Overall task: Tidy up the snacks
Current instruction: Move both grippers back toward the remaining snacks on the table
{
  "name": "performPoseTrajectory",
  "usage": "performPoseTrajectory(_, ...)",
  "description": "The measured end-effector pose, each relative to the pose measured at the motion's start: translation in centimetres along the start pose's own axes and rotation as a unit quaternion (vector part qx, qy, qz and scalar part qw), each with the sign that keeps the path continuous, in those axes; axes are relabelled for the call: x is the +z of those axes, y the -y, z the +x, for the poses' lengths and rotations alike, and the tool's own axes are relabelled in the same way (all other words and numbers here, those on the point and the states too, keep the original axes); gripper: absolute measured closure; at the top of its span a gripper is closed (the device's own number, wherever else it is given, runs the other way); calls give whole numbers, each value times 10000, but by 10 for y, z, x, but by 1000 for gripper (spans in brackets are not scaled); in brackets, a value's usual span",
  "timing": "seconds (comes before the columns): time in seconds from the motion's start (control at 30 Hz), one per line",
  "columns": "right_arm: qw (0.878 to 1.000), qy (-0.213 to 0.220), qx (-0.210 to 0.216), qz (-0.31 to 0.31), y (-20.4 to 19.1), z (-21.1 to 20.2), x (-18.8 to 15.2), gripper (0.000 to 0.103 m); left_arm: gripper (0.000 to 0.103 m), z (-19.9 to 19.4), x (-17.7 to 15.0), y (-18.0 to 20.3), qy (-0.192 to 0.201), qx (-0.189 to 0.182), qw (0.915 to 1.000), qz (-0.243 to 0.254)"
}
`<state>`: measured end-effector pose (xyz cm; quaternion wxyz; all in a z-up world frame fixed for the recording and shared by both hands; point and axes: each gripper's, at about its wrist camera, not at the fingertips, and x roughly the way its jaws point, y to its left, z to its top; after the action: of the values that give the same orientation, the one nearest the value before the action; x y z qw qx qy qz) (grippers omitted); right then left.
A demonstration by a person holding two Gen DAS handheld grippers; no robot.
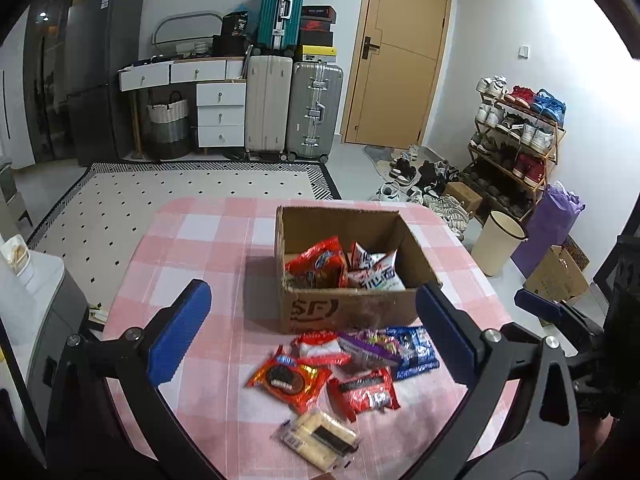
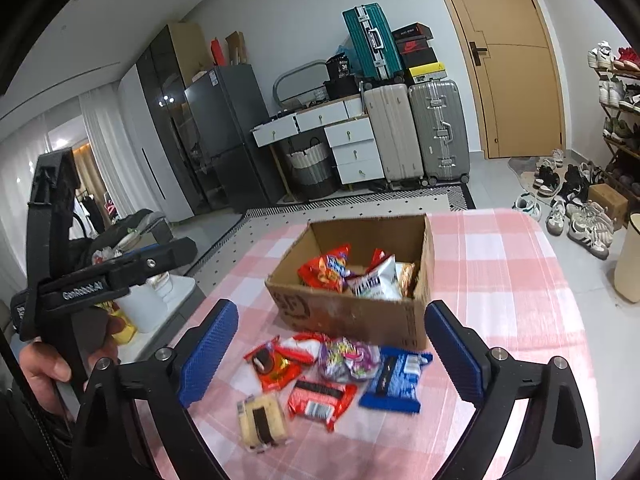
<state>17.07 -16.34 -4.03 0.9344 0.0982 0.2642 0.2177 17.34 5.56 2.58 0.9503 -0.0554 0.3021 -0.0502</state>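
— Looking over the table [image 1: 168, 248] with its pink checked cloth: where do the snacks sit?

— A cardboard box [image 1: 352, 312] stands near the middle of the table, toward the far edge, with a red packet [image 1: 316, 264] and a white packet [image 1: 380, 276] inside. Six more lie loose on the cloth, between the box and the near edge.

— Which ones?

— A purple packet [image 2: 348, 358] and a blue biscuit pack [image 2: 396, 380] just in front of the box, an orange-red cookie pack [image 1: 288, 382] and a red wafer pack [image 1: 366, 394] nearer, and a clear-wrapped pale cake [image 1: 320, 440] closest to the near edge. A red-and-white packet [image 1: 320, 348] lies beside the purple one.

— And the grippers?

— The left gripper [image 1: 312, 328] hangs above the loose pile, jaws spread wide, nothing between its pads. The right gripper [image 2: 332, 348] is likewise released and empty, its blue pads clear of every packet. In the right wrist view a hand [image 2: 44, 372] grasps the left gripper's handle past the table's left edge.
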Motion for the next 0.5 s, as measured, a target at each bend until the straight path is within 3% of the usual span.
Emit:
performPoseTrajectory(0.27, 9999, -79, 121, 90, 6, -6, -36, 6, 1, -5, -53, -13, -159, 43, 9998, -144)
performPoseTrajectory(0.5, 9995, -180, 134, 237, 13, -5, -65, 6, 1, 15, -105, -28, -675, -113, 9971, -335)
